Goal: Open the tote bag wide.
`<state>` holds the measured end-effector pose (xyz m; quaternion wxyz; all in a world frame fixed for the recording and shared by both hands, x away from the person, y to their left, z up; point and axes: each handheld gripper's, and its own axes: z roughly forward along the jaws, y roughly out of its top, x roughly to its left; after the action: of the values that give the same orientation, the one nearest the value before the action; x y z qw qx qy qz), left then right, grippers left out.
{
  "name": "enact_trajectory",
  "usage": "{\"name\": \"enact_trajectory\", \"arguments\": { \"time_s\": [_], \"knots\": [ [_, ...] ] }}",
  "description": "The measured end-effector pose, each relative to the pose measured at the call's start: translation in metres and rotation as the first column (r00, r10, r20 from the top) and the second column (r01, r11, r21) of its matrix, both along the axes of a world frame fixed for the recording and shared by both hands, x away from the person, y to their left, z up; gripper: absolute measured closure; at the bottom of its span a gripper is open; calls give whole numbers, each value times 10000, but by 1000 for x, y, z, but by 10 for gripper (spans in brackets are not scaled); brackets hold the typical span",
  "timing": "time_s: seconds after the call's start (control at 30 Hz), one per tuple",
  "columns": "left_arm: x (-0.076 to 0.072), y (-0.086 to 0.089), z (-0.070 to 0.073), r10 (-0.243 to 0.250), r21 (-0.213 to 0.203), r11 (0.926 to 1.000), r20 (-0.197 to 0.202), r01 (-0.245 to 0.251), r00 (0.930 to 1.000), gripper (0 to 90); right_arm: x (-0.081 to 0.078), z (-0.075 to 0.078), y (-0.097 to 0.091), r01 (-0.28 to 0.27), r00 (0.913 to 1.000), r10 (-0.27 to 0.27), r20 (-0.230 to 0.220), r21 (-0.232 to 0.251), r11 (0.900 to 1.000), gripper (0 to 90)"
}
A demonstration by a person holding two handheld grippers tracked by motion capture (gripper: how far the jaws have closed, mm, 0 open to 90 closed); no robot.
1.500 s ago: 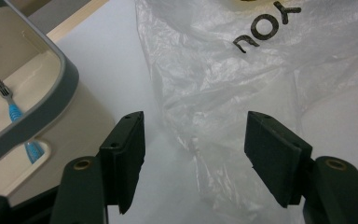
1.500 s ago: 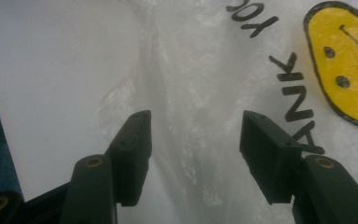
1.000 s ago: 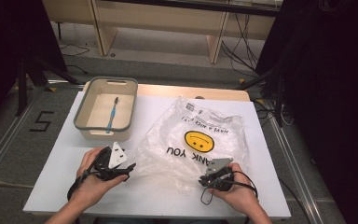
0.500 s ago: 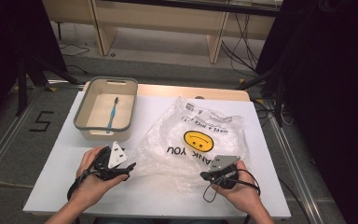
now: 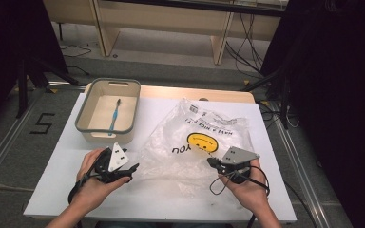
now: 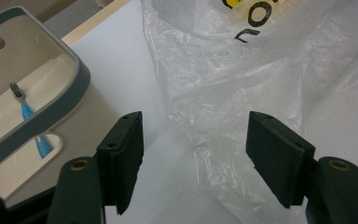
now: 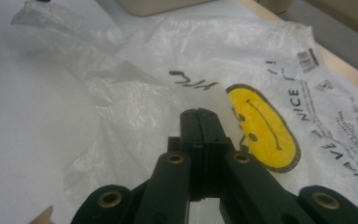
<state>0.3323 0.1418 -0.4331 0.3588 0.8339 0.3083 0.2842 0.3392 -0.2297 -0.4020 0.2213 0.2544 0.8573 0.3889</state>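
While the right gripper (image 7: 199, 114) pinched a fold of the clear plastic bag (image 5: 204, 137) between fully closed jaws, the left gripper (image 6: 193, 149) gaped wide and empty at the bag's near edge. Bare white table (image 5: 57, 190) lay around both. Crinkled and smiley-printed, the bag lay mid-table beside the toothbrush bin (image 5: 83, 121).

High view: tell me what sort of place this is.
Probably a lab or recording workspace, not a home: a white-topped work table on grey carpet, bare wooden bench legs with loose black cables behind, and a taped floor number "5".
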Motion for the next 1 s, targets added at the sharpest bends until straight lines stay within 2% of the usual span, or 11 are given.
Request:
{"name": "enact_trajectory", "arguments": {
  "time_s": [0.27, 0.57, 0.7, 0.87, 1.0],
  "knots": [
    [-1, 3, 6, 267, -429, 9988, 378, -251, 9989, 362, 6, 19, 3, 524, 9948, -578, 839, 642, 9966, 900],
    [-3, 9, 11, 466, -865, 9954, 622, -412, 9970, 360, 12, 31, 7, 950, 9853, -1084, 1323, 1039, 9900, 900],
    [-4, 10, 16, 525, -1262, 9911, 808, -421, 9953, 356, 14, 36, 9, 1075, 9784, -1259, 1641, 1164, 9874, 900],
    [-5, 12, 21, 576, -1353, 9898, 1017, -436, 9931, 351, 16, 40, 11, 1171, 9710, -1418, 1925, 1342, 9840, 900],
    [-6, 12, 22, 559, -1552, 9870, 928, -410, 9941, 347, 17, 42, 13, 1196, 9686, -1470, 2004, 1423, 9826, 900]
  ]
}}
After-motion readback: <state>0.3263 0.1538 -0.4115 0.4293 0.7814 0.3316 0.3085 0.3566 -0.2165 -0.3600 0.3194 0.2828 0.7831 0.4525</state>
